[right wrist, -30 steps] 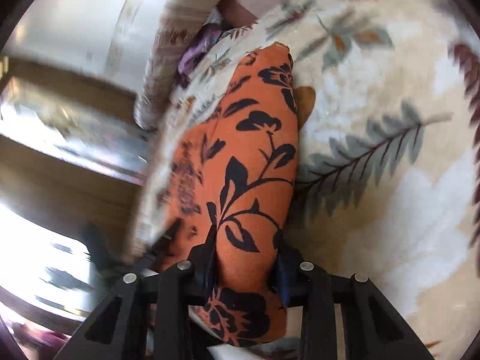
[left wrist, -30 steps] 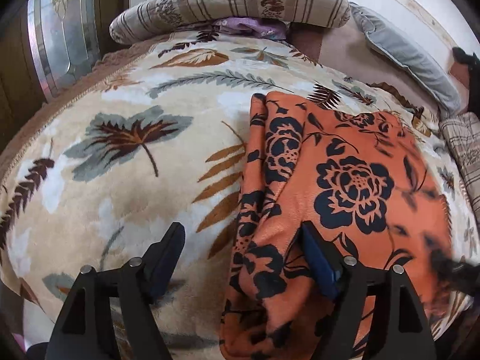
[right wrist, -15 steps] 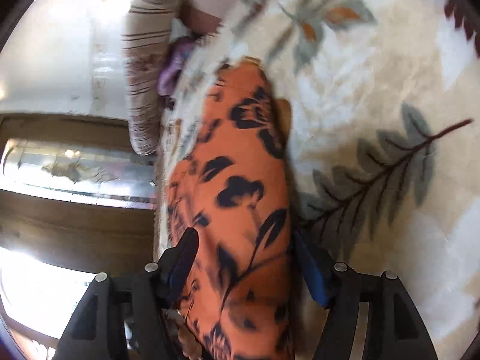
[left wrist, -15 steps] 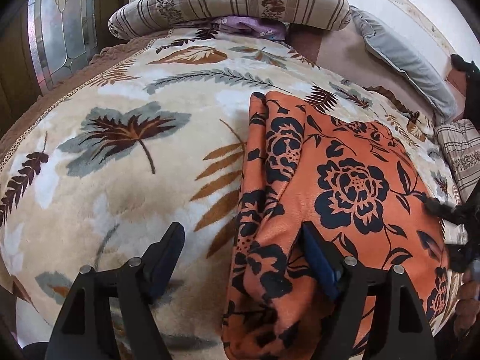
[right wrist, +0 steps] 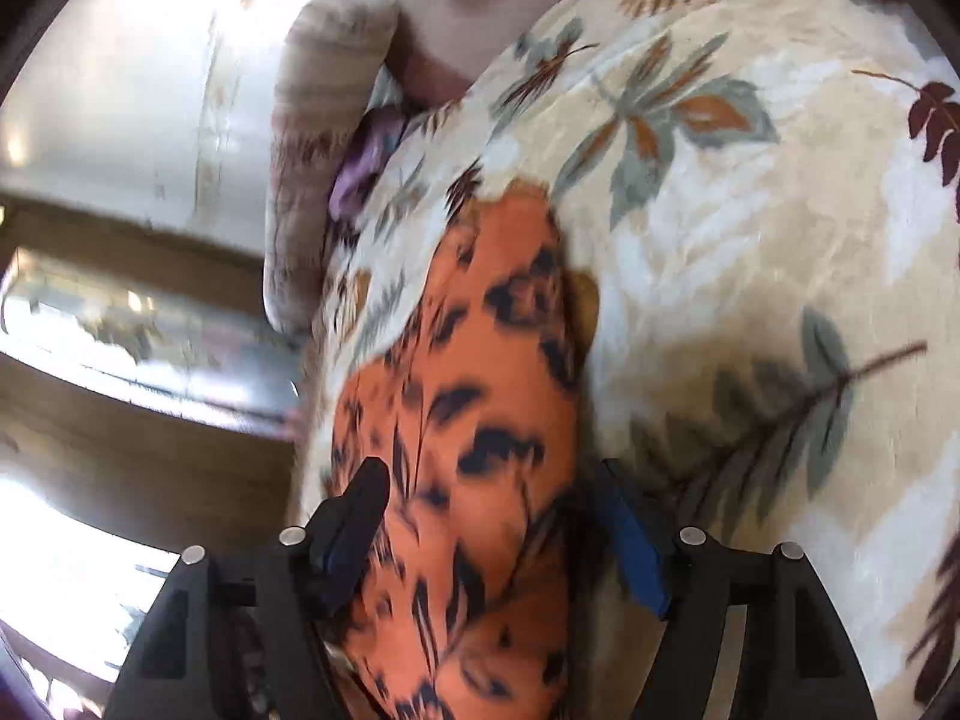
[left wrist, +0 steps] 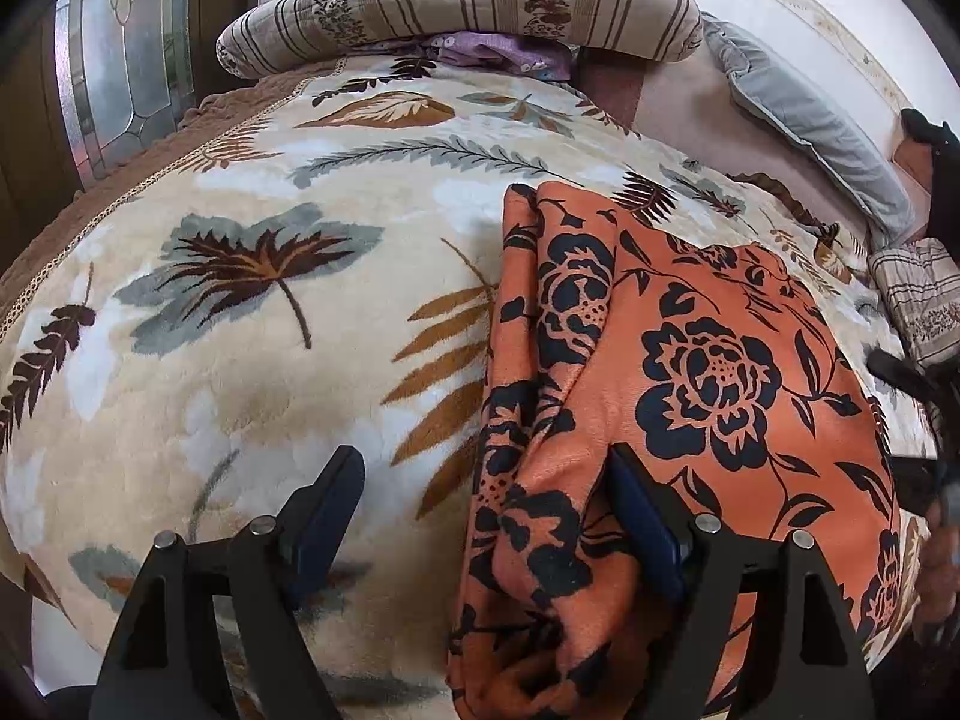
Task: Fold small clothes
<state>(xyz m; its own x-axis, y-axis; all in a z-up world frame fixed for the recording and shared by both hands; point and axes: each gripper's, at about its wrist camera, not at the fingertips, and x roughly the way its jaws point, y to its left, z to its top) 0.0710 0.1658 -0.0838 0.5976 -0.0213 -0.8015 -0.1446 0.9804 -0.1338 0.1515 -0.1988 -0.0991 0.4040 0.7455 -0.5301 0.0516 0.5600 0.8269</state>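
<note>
An orange garment with black flowers (left wrist: 690,372) lies folded on the leaf-patterned blanket (left wrist: 270,330) of a bed. My left gripper (left wrist: 480,498) is open, its jaws wide apart. Its right finger (left wrist: 642,516) rests on the garment's near left corner and its left finger (left wrist: 324,510) is over the blanket. In the right wrist view the garment (right wrist: 480,420) is blurred and runs between the spread jaws of my right gripper (right wrist: 492,516), which is open. The right gripper also shows at the right edge of the left wrist view (left wrist: 918,384).
A striped bolster (left wrist: 462,6) lies along the head of the bed with a purple cloth (left wrist: 498,54) under it. A grey pillow (left wrist: 810,120) and a striped cushion (left wrist: 918,294) sit at the right. A glass-panelled door (left wrist: 114,78) stands at the left.
My right gripper, shut on the garment's edge a second ago, has opened and let it go, and has swung over the garment. The left gripper stays open in place.
</note>
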